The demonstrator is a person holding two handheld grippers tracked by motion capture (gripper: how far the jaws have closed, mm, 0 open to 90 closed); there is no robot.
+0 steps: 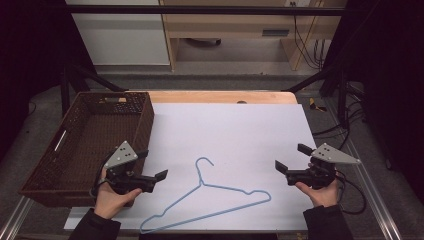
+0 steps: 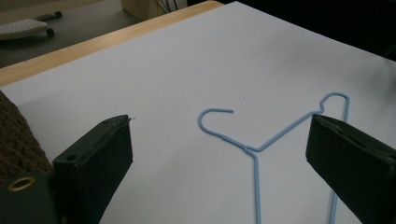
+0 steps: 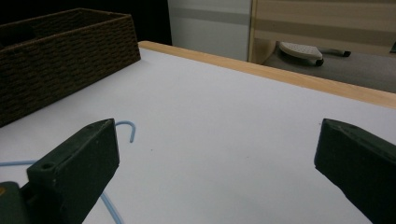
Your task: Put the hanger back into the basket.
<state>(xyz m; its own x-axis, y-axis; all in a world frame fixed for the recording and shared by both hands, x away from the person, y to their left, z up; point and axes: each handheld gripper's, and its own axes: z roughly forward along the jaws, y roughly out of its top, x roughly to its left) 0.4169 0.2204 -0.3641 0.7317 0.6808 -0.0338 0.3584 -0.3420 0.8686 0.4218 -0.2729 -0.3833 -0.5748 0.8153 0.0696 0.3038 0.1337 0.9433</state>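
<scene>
A light-blue wire hanger lies flat on the white sheet, hook pointing away from me. My left gripper is held by a hand just left of the hook, open and holding nothing. My right gripper is held to the hanger's right, also open and holding nothing. In the left gripper view the hanger lies ahead between the wide-apart jaws of that gripper. In the right gripper view, the hook end of the hanger peeks past the left jaw of that gripper.
A brown wicker basket stands at the table's left, overhanging the sheet's edge; its wall faces the right gripper. The wooden table edge runs along the far side. Cables trail at the right.
</scene>
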